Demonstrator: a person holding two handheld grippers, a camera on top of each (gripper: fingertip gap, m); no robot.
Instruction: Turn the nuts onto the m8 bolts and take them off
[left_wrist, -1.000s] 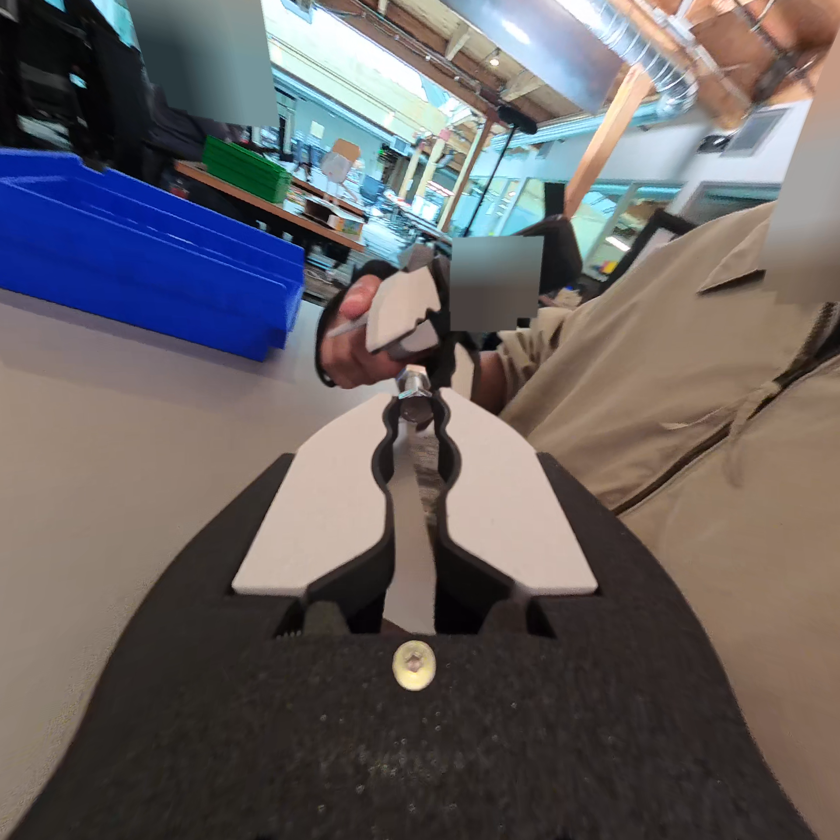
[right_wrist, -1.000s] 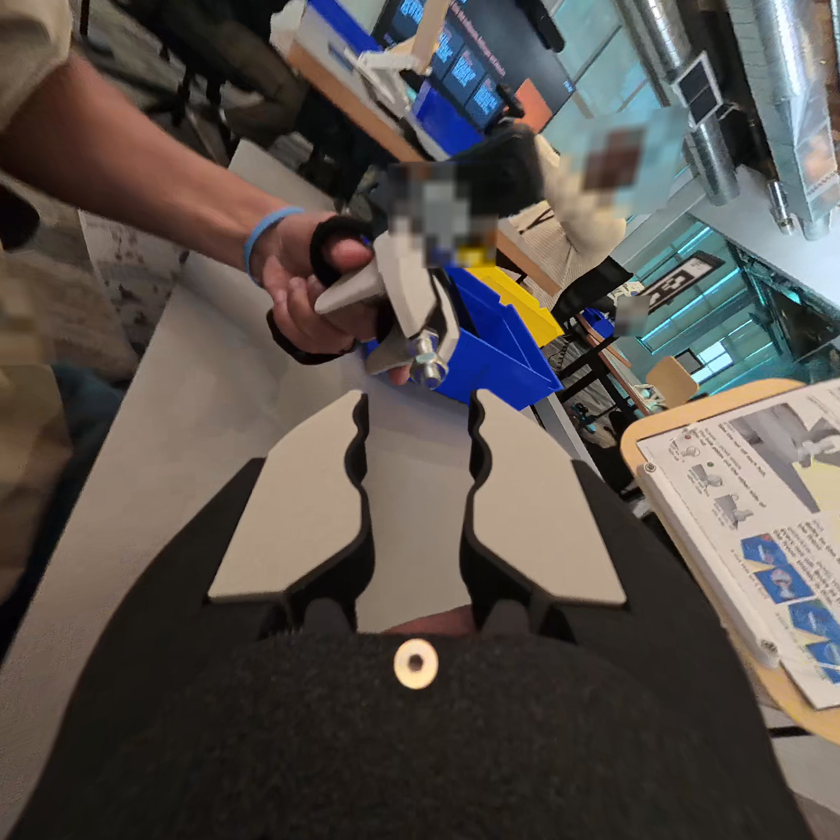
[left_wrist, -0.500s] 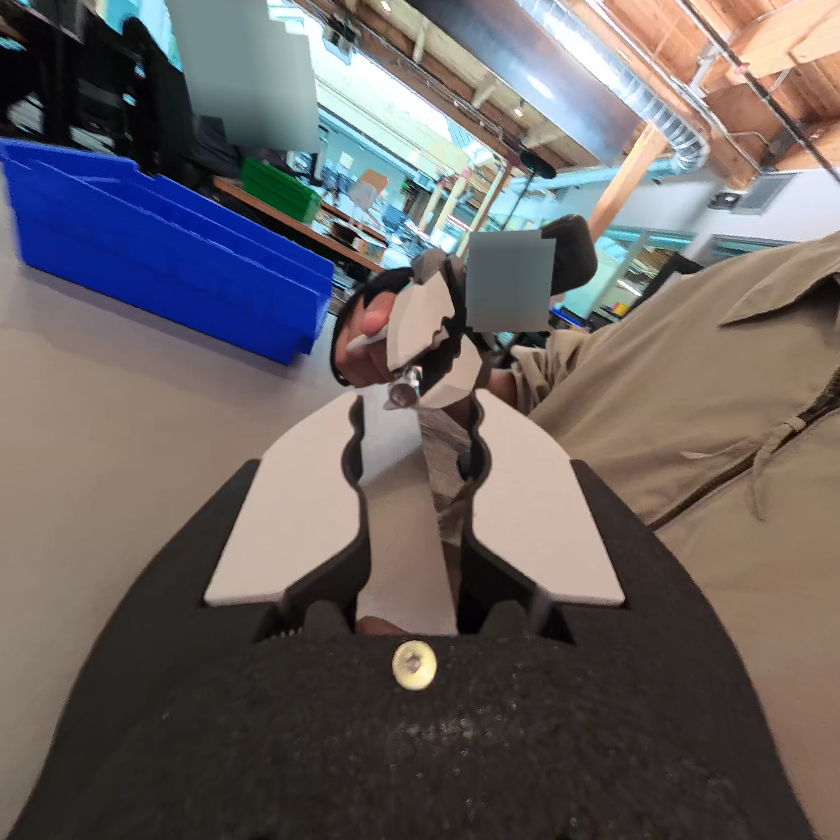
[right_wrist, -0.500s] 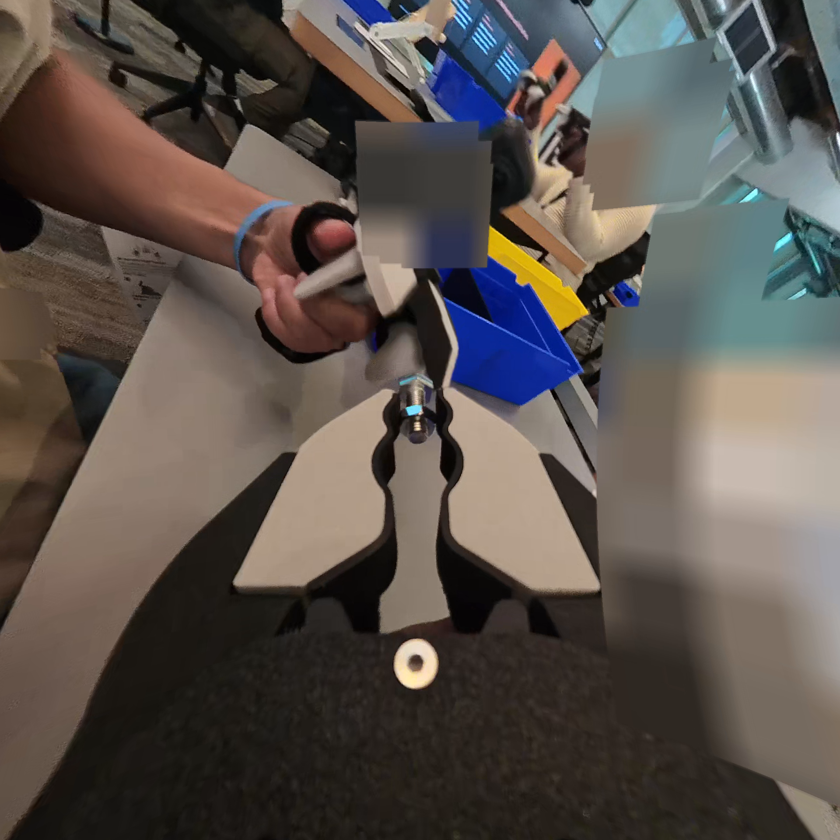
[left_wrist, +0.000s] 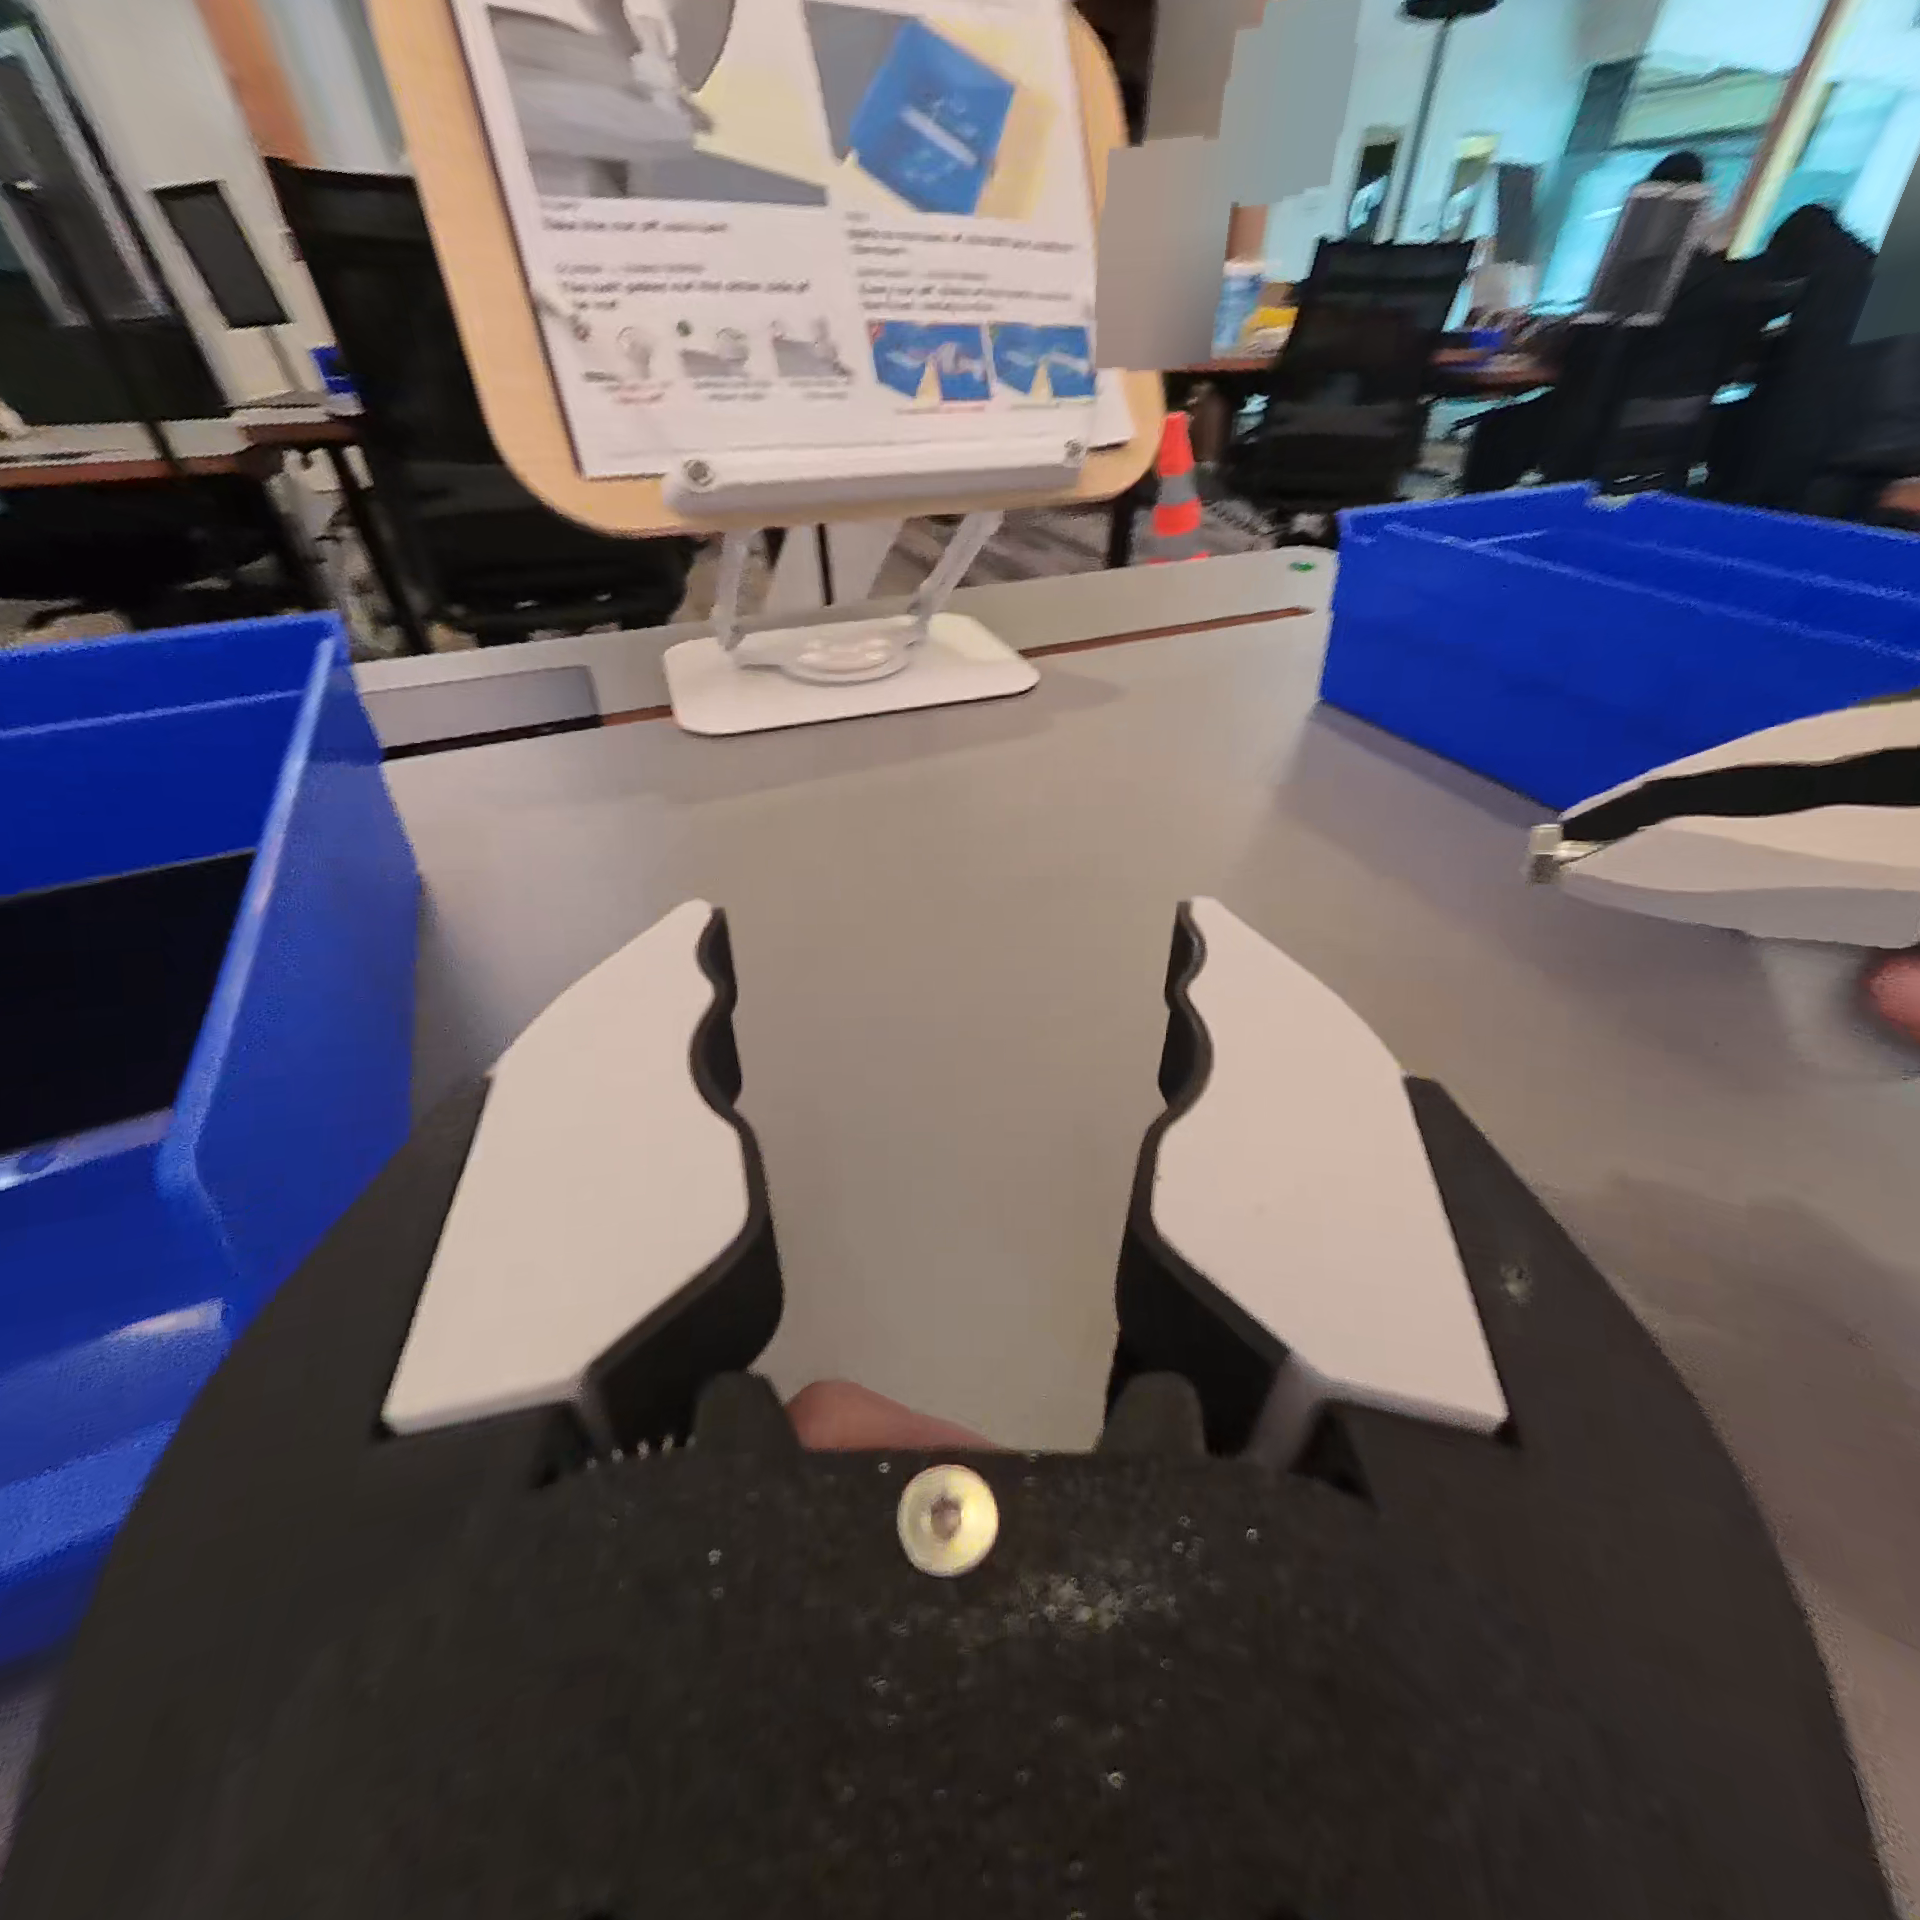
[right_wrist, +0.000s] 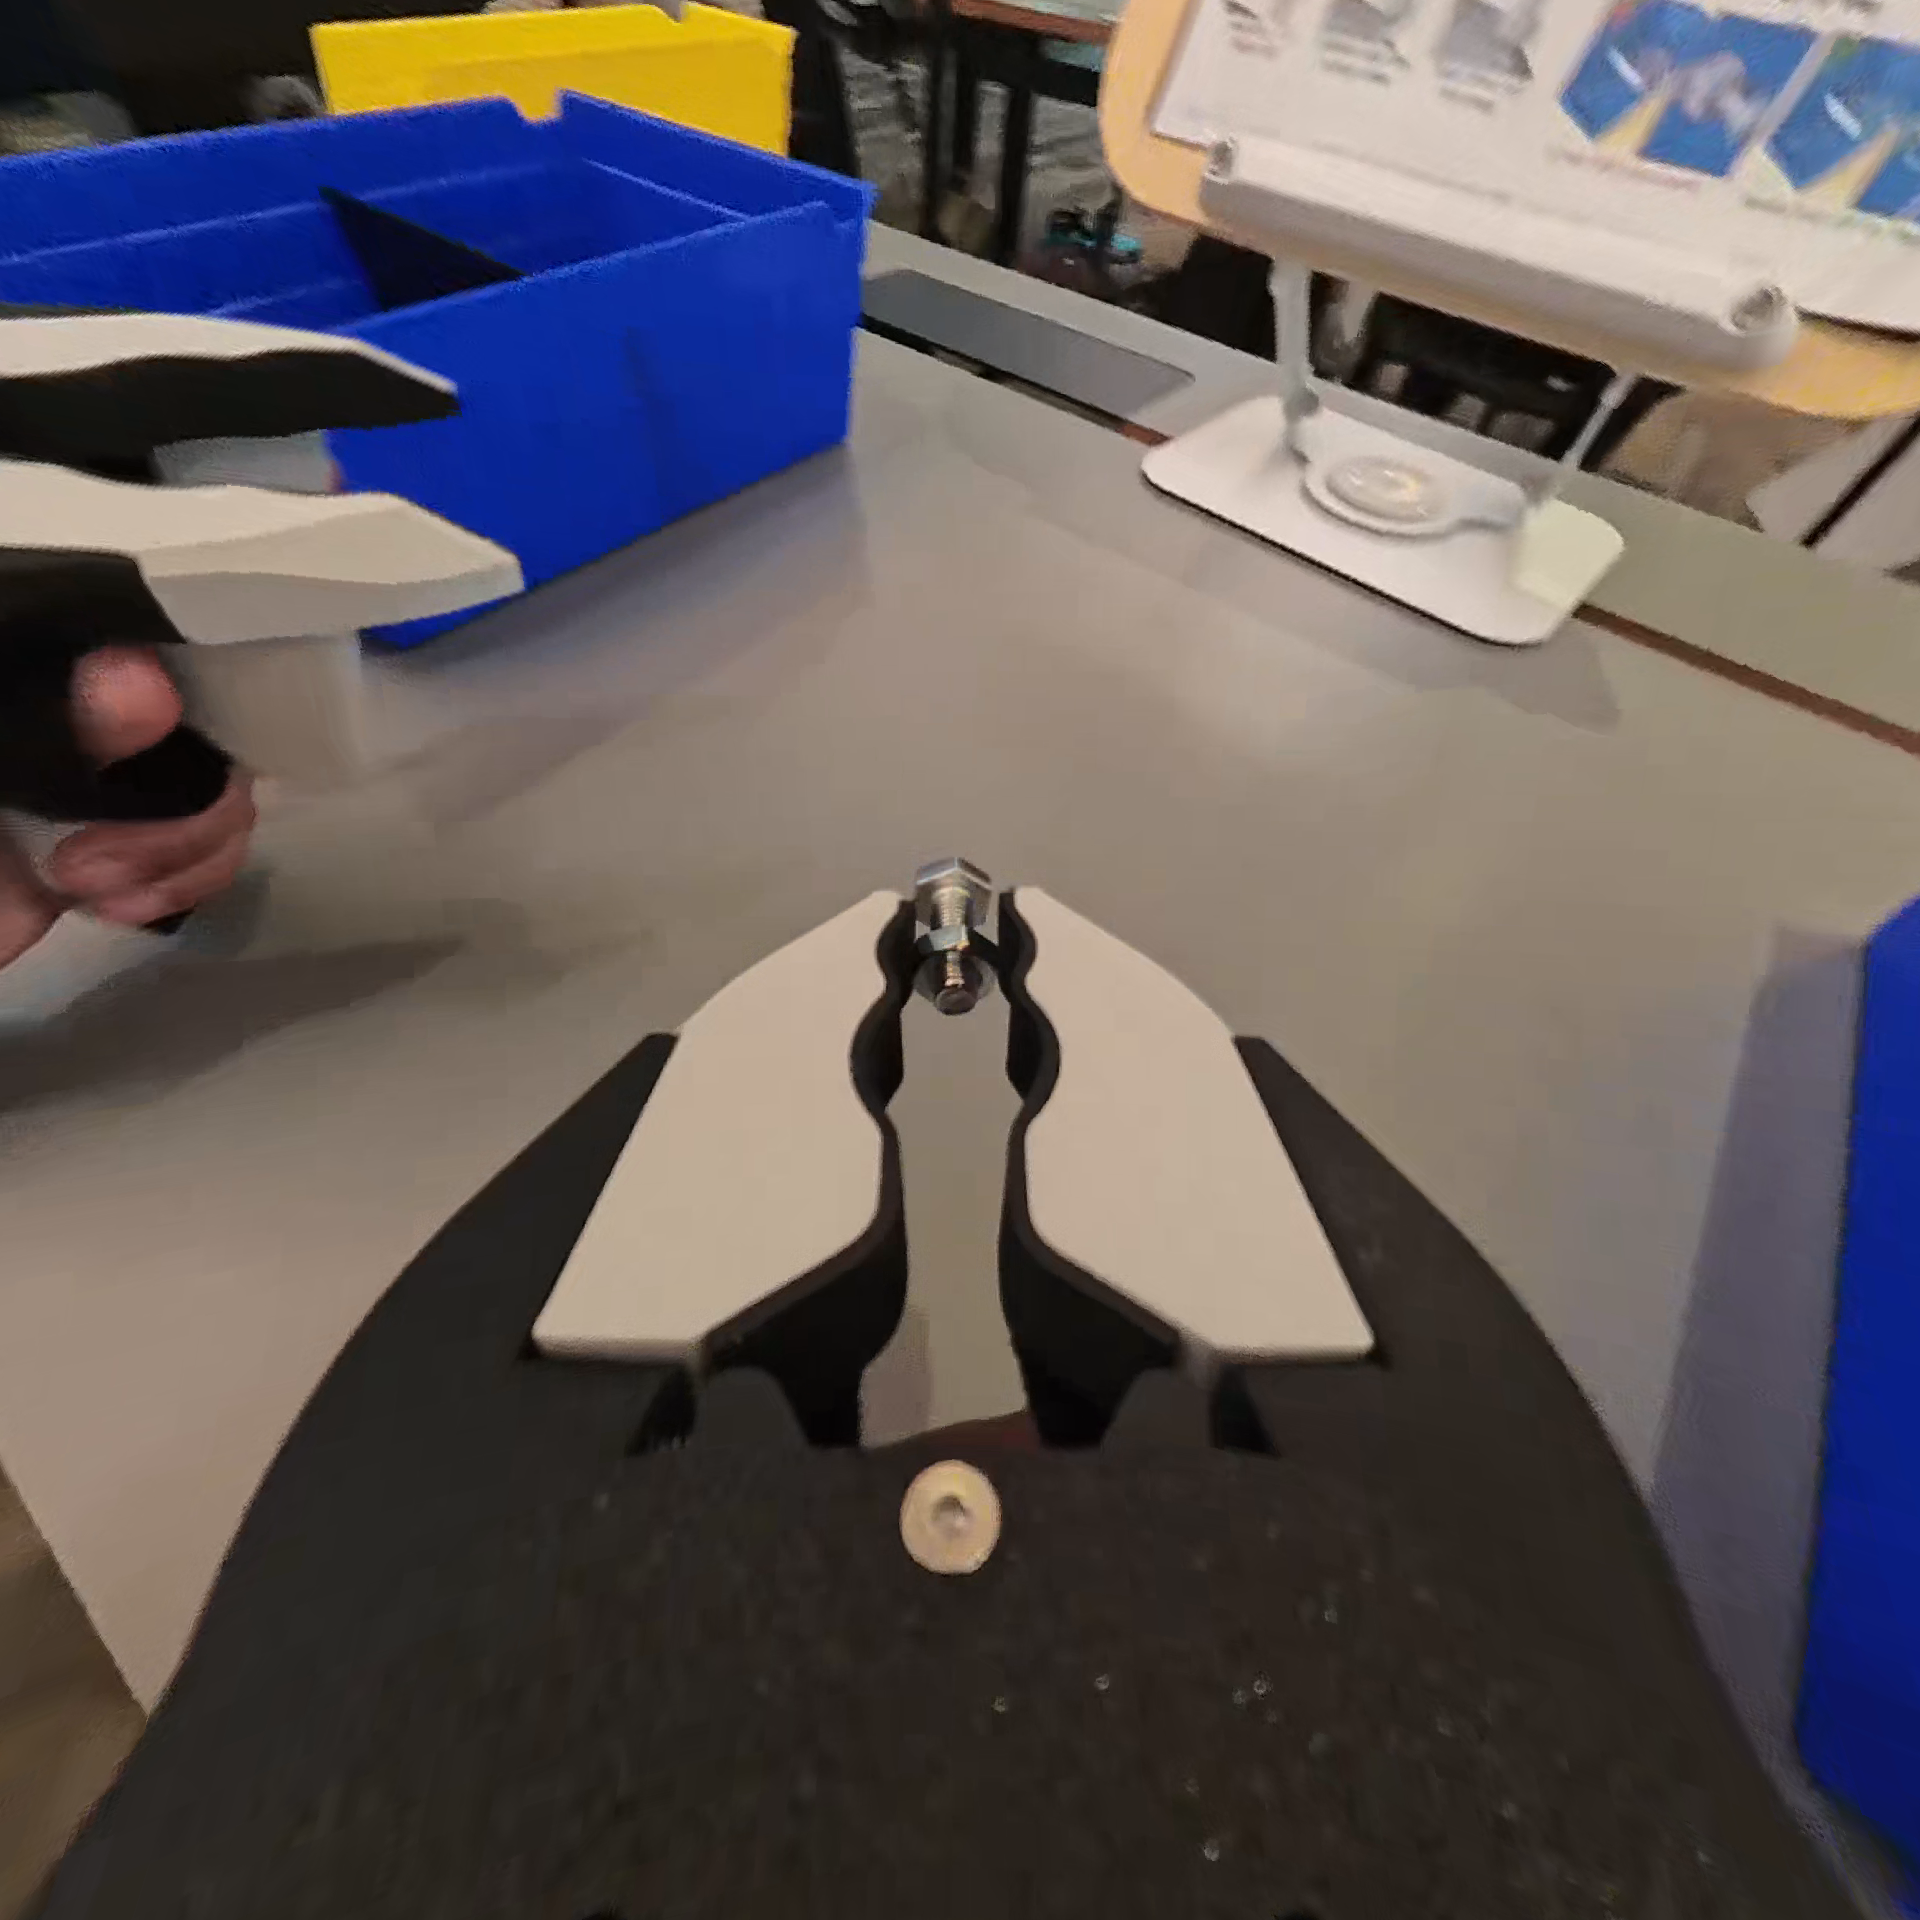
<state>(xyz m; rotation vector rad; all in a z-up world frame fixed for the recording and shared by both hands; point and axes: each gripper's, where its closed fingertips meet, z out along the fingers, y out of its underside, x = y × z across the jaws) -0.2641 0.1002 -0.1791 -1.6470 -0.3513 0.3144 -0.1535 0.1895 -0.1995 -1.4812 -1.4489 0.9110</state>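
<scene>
My right gripper (right_wrist: 951, 909) is shut on a silver bolt (right_wrist: 948, 940) with a nut (right_wrist: 943, 938) threaded on it. The bolt lies along the fingers, head pointing away from the camera, above the grey table (right_wrist: 1143, 790). In the left wrist view the right gripper (left_wrist: 1558, 857) enters from the right edge, with the bolt's head (left_wrist: 1550, 850) showing at its tip. My left gripper (left_wrist: 951, 925) is open and empty over the table (left_wrist: 956, 831). In the right wrist view it (right_wrist: 478, 478) shows at the left, open, held by a hand (right_wrist: 114, 831).
A blue bin (left_wrist: 208, 935) stands at the left and another blue bin (left_wrist: 1621, 644) at the back right. An instruction board on a white stand (left_wrist: 847, 665) stands at the back middle. In the right wrist view a blue bin (right_wrist: 1881, 1403) is close at the right edge.
The left gripper let go of the bolt and opened wide; the right gripper closed on it. Both grippers turned from facing each other to facing the table and board.
</scene>
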